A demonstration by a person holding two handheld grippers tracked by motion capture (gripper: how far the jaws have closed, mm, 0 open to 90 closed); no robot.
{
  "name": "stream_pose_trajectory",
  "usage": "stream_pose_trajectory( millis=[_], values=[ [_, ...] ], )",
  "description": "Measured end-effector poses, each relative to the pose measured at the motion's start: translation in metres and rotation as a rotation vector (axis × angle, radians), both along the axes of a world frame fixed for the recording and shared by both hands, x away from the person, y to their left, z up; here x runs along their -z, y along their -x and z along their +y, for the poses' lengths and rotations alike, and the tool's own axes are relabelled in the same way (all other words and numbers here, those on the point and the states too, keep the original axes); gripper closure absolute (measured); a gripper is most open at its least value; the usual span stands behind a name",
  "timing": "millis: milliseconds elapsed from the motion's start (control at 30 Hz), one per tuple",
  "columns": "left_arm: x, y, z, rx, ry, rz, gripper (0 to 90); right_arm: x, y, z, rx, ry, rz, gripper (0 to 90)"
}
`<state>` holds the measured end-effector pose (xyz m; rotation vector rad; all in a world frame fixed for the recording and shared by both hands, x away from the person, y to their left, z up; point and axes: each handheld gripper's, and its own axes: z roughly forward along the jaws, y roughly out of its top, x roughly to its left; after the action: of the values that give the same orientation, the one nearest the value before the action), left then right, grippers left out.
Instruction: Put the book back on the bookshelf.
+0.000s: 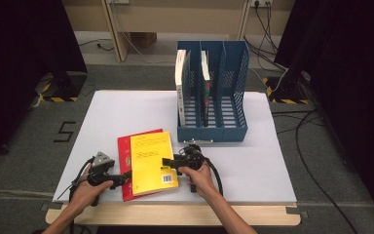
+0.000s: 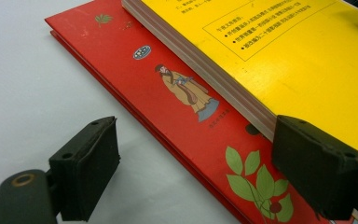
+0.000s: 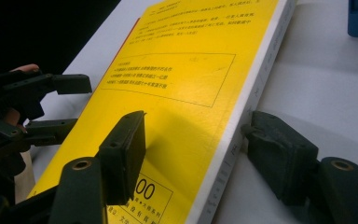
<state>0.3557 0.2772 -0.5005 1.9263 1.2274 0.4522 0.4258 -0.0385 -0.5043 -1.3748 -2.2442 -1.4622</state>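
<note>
A thick yellow book (image 1: 151, 161) (image 2: 298, 42) (image 3: 186, 70) lies on top of a thin red book (image 1: 124, 151) (image 2: 168, 93) near the front of the white table (image 1: 253, 161). My left gripper (image 1: 126, 178) (image 2: 196, 158) is open at the books' left side. One jaw is over the bare table and the other stands against the yellow book's page edge, with the red book's edge between them. My right gripper (image 1: 168, 163) (image 3: 198, 140) is open and straddles the yellow book's spine edge, one jaw above the cover and one beside the spine. The left gripper (image 3: 60, 105) also appears beyond the book's far edge.
A blue three-slot file rack (image 1: 212, 129) stands behind the books. A white-spined book (image 1: 180, 83) stands upright in its left slot and another book (image 1: 205, 83) in its middle slot. Dark curtains and cables surround the table.
</note>
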Motion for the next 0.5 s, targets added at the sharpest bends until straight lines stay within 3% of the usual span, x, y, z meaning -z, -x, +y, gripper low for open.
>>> stream_pose_trajectory(
  millis=[233,367,500],
  values=[
    [0.000,-0.001,0.000,0.001,0.007,0.010,13.8,0.002,-0.001,-0.002,0.002,-0.037,0.012,36.2],
    [0.000,-0.001,0.000,0.000,0.007,0.012,13.7,0.004,-0.001,-0.005,0.039,-0.121,0.056,37.3],
    [0.000,-0.001,0.001,0.002,0.005,0.013,13.7,-0.001,0.000,-0.010,0.045,-0.175,0.036,43.0]
  ],
)
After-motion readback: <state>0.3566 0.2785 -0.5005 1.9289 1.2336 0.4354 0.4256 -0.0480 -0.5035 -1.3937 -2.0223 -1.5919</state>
